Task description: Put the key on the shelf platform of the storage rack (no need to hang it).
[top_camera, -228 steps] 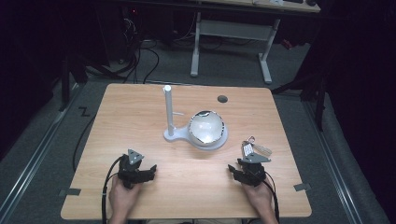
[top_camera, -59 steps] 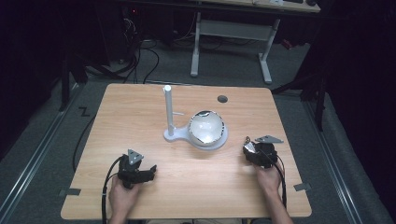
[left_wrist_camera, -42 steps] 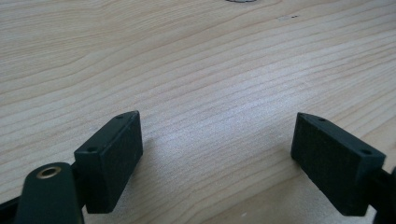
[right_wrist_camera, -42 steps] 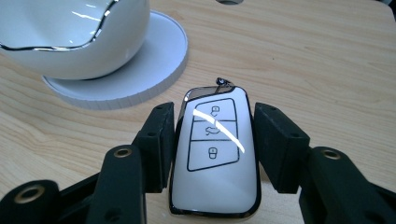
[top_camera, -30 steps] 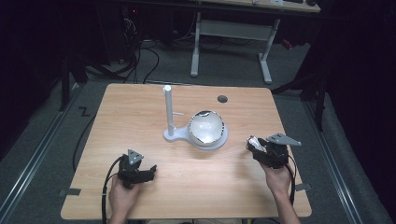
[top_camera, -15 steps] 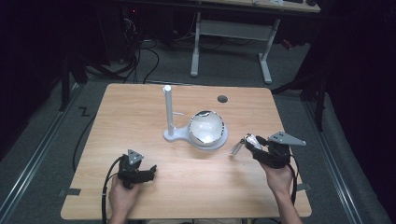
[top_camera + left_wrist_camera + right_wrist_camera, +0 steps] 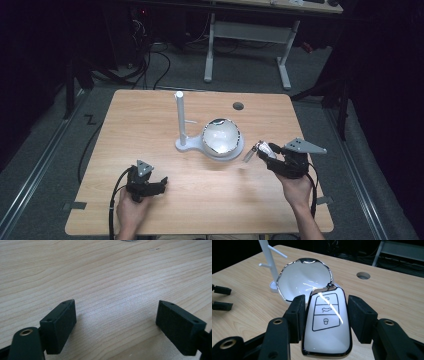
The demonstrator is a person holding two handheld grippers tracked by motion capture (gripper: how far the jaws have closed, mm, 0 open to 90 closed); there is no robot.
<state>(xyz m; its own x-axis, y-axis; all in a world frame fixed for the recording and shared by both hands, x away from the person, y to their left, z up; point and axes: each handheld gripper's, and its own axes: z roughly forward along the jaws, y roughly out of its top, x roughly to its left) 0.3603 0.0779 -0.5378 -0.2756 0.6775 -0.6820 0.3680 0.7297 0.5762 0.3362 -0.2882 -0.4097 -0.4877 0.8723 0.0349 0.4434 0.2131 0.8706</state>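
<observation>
right gripper has its fingers clamped on a white car key fob, held just beside the white bowl; buttons readable up close. left gripper is wide open, empty, over bare bench

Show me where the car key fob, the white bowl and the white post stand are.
car key fob (image 7: 327, 322): right gripper view, on its button face, between the claw's jaws.
white bowl (image 7: 300, 281): right gripper view, on its inner wall.
white post stand (image 7: 180, 117): high view, on the upright post.
</observation>
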